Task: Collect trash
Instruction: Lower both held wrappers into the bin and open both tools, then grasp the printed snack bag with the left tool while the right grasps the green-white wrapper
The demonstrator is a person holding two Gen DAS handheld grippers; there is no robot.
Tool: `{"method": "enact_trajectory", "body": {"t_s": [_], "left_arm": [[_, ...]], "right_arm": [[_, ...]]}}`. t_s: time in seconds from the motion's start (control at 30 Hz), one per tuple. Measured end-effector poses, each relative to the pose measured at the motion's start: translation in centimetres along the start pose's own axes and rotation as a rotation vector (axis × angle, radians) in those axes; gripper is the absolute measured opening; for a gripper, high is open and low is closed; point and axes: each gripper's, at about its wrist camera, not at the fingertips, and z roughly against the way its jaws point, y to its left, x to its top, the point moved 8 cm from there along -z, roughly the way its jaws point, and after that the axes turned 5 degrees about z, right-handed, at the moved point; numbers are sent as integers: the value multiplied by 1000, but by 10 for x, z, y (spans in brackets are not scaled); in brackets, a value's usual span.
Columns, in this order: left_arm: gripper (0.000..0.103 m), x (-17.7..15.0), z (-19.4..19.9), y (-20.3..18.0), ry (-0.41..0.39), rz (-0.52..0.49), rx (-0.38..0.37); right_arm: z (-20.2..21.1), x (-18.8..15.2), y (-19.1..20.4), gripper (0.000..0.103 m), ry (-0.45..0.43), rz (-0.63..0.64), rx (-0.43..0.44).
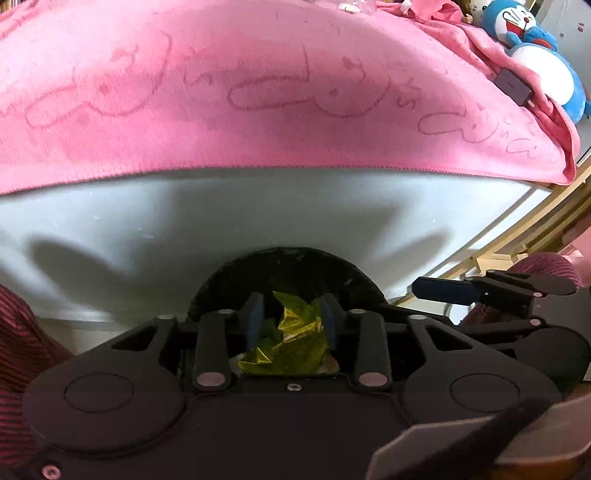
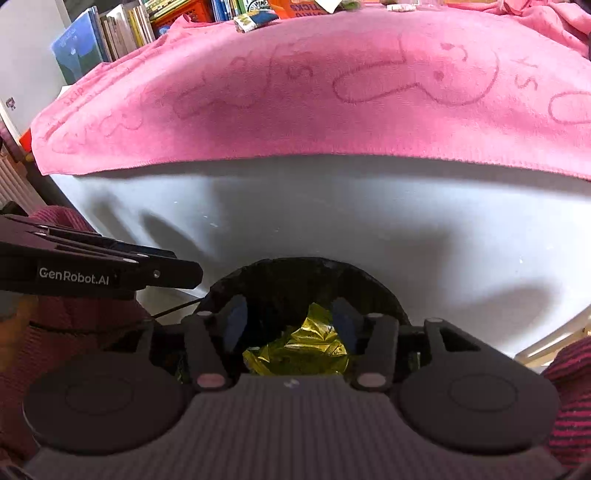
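white table (image 2: 332,221) front and centre, shadows on its bare near part | pink towel (image 2: 314,92) draped across the table's far part | books (image 2: 110,29) lined up beyond the table's far-left corner | blue plush toy (image 1: 532,55) resting at the table's far-right edge

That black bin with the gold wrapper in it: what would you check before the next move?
1. Bin under both tools: ok, both views look into its opening.
2. Gold wrapper inside the bin: ok by the right view.
3. Left tool let go of the wrapper: cannot tell; its pads flank the foil closely.
4. Right tool free: ok, open with nothing between the pads.
5. More trash on the pink towel: not ok, small packets lie at the far edge.
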Motion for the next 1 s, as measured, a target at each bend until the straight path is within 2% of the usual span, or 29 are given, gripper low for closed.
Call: {"method": "enact_trajectory", "body": {"t_s": [0.13, 0.27, 0.33, 0.5, 0.6, 0.8, 0.87, 1.0], "left_arm": [[48, 19, 19, -4, -51, -20, -23], [60, 56, 51, -6, -171, -36, -70], [70, 77, 64, -7, -239, -51, -75], [80, 139, 89, 3, -408, -55, -15], [83, 178, 87, 12, -480, -33, 8], [83, 249, 45, 32, -486, 53, 76], [83, 267, 26, 40, -481, 89, 99], [83, 294, -7, 56, -481, 169, 126]], "right_arm": [[20, 21, 1, 70, -57, -21, 53], [46, 58, -5, 77, -162, -4, 40], [58, 78, -11, 80, -224, 9, 26], [75, 128, -32, 88, -364, 43, -76], [76, 159, -50, 90, -424, 37, -130], [42, 212, -77, 92, -414, 31, -180], [24, 227, -82, 91, -376, 38, -172], [-13, 258, -81, 84, -310, 72, -165]]}}
